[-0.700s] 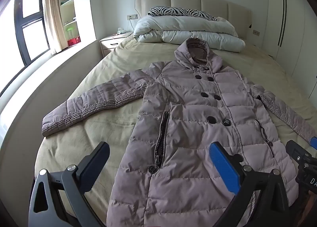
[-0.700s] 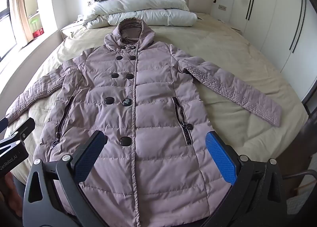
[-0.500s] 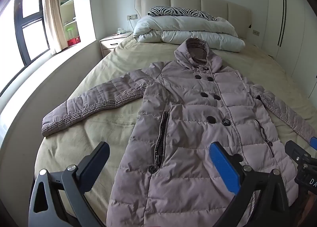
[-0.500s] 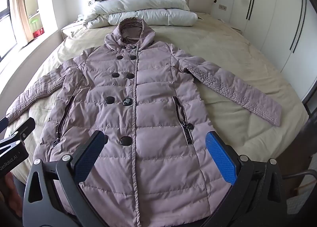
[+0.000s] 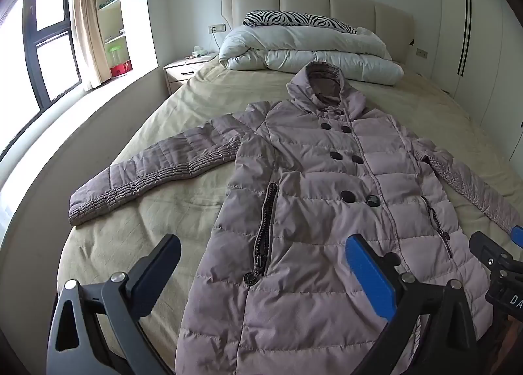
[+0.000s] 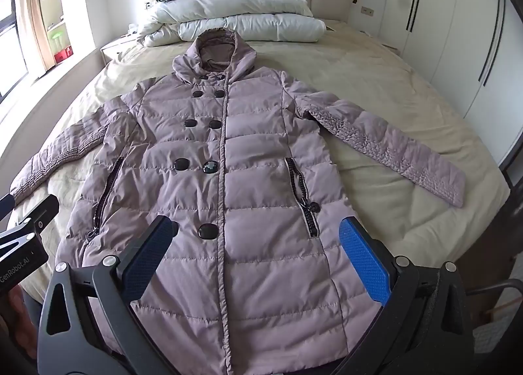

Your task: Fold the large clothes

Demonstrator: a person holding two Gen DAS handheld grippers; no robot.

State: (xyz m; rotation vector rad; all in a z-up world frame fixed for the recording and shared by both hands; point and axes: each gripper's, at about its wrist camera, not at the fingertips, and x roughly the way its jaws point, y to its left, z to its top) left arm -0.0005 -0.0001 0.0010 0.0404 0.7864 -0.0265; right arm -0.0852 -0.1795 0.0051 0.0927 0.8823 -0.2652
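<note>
pretty much nothing has moved since the earlier frames, the mauve quilted hooded puffer coat lies flat, face up and buttoned, on the beige-sheeted bed, both sleeves spread out to the sides. the left gripper hovers over the hem end with its blue-padded tongs spread wide and pinching nothing. same for the right gripper, also spread and empty over the lower hem.

Coat hem hidden behind right gripper

Almost nothing changes: the right tongs drift very slightly nearer the coat's hem.
</note>
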